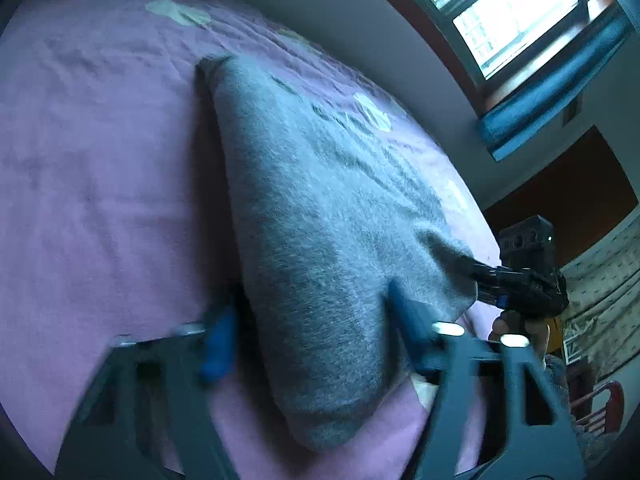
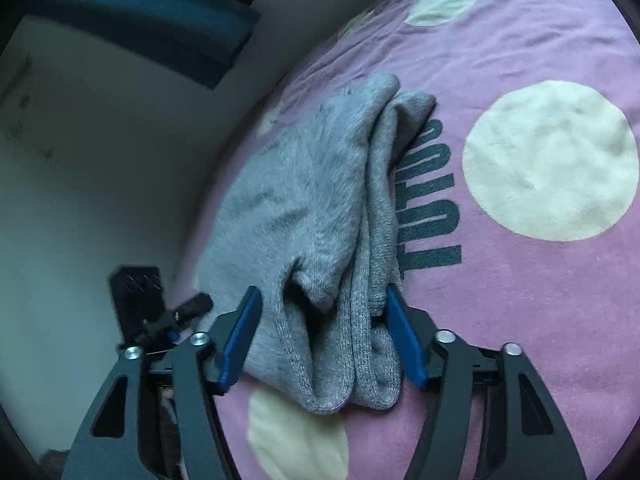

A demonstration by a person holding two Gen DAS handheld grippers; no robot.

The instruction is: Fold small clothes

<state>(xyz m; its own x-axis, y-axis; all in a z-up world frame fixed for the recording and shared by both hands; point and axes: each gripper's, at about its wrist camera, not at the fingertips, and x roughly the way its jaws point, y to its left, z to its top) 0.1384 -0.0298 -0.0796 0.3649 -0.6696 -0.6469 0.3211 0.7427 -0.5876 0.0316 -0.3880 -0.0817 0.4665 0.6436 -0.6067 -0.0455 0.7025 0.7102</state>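
A grey knitted garment [image 2: 304, 208], folded into layers, lies on a pink bedspread [image 2: 520, 320] with pale dots and dark lettering. The right claw [image 2: 320, 320] is spread, its blue pads either side of the garment's near end, not squeezing it. The left claw [image 1: 308, 344] likewise straddles the cloth, spread; blur hides whether its pads touch.

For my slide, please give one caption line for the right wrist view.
Right tool straddling grey socks on a pink dotted sheet, its blue fingers on either side.
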